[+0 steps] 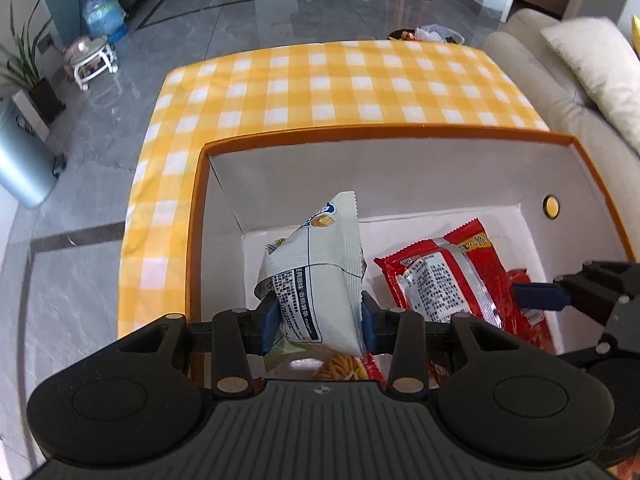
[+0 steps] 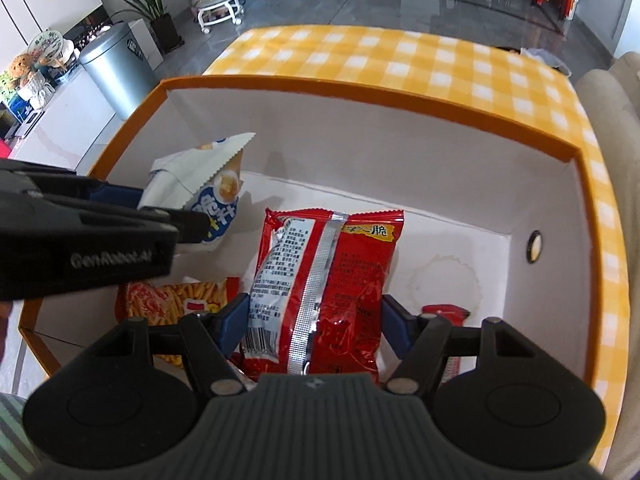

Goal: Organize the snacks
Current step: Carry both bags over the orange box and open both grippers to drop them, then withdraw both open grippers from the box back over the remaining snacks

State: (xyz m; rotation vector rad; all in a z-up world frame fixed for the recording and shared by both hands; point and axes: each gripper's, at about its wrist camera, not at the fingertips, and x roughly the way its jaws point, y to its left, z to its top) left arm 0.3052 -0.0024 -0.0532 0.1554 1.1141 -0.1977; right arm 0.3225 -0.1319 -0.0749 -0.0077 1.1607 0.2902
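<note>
My left gripper (image 1: 320,320) is shut on a white snack bag (image 1: 316,276) and holds it upright inside the orange-rimmed white box (image 1: 360,136). The same bag shows in the right wrist view (image 2: 204,184), with the left gripper (image 2: 160,216) coming in from the left. My right gripper (image 2: 314,326) is shut on a red snack bag (image 2: 320,280) with a silver seam, held inside the box (image 2: 360,96). The red bag also shows in the left wrist view (image 1: 444,276), with the right gripper (image 1: 540,296) on its right end.
A red and yellow chips bag (image 2: 176,300) and another red packet (image 2: 446,312) lie on the box floor. The box stands on a yellow checked tablecloth (image 1: 320,84). A beige sofa (image 1: 580,72) is to the right, a grey bin (image 2: 116,68) to the left.
</note>
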